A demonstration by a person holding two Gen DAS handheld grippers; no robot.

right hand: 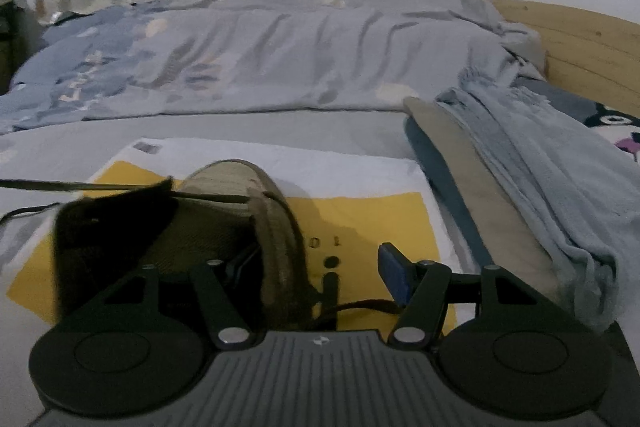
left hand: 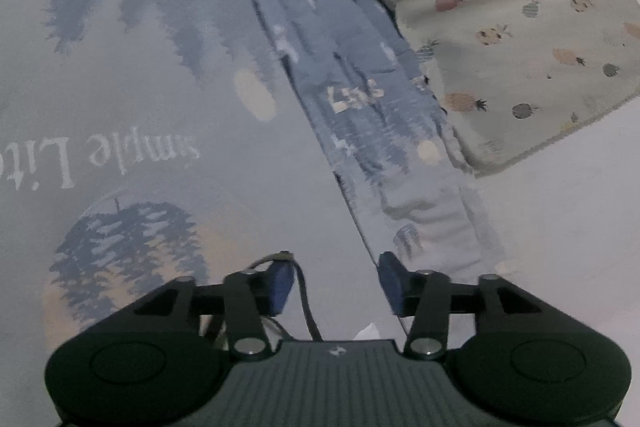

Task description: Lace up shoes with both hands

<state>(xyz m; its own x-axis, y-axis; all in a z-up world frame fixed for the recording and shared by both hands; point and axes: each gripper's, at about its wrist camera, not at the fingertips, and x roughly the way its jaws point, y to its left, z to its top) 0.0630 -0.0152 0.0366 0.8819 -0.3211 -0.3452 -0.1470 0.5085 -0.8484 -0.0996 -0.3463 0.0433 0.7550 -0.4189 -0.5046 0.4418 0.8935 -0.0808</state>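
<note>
In the right wrist view an olive shoe [right hand: 240,187] with a black tongue [right hand: 112,223] lies on a white and yellow sheet [right hand: 360,211]. A dark lace [right hand: 120,185] stretches from its eyelet row off the left edge. My right gripper [right hand: 316,263] stands open astride the shoe's near side wall. Its left finger is hidden behind the shoe, and its blue right pad [right hand: 394,277] touches nothing. Another lace end [right hand: 360,305] trails by that pad. In the left wrist view my left gripper [left hand: 336,267] is open over the bed sheet. A dark lace [left hand: 306,303] hangs loose beside its left pad [left hand: 282,285].
A printed grey-blue bed sheet [left hand: 140,107] fills the left wrist view, with a rumpled duvet [left hand: 360,115] and a fruit-print pillow [left hand: 520,39] beyond. Folded blue blankets [right hand: 540,179] lie right of the shoe. A wooden headboard [right hand: 580,47] stands at the far right.
</note>
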